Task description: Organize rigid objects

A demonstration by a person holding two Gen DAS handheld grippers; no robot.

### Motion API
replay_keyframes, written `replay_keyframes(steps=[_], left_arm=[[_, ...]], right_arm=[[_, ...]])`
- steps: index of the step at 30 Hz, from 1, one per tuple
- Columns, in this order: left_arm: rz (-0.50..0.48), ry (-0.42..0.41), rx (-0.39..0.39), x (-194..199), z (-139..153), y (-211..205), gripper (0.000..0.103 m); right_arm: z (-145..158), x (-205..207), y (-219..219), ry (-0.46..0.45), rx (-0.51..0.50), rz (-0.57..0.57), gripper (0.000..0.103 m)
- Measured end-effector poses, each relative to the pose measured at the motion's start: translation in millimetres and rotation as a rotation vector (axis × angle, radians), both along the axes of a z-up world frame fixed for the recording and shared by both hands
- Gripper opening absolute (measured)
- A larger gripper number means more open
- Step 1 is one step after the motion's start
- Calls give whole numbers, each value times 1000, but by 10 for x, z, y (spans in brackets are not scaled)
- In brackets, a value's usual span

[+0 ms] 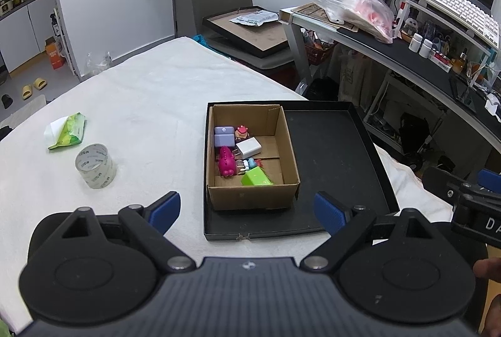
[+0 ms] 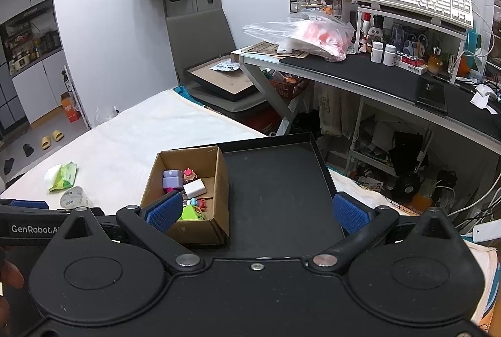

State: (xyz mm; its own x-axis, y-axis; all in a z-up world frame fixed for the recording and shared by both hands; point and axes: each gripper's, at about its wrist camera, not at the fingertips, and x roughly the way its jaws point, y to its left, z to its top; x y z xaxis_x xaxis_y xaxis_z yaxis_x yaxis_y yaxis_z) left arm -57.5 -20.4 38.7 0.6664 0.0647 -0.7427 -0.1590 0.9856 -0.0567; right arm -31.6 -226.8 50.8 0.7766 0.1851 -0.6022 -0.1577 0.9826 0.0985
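Both grippers, left gripper (image 1: 247, 213) and right gripper (image 2: 256, 211), gape empty before the cardboard box (image 1: 250, 196) of toys.

Left gripper (image 1: 247, 213) jaws spread wide, empty. Right gripper (image 2: 256, 213) same: spread wide, empty, just right of the left one. Both level, pointing far.

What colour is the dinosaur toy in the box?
Bright pink dinosaur toy, clearest in the left wrist view.
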Motion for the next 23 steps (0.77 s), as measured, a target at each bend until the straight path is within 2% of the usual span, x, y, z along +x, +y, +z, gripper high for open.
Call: replay_keyframes(steps=[23], left_arm=[[-11,-16,1,-19,8,-44,91]], right_arm=[[-11,-32,12,2,-7,12,103]])
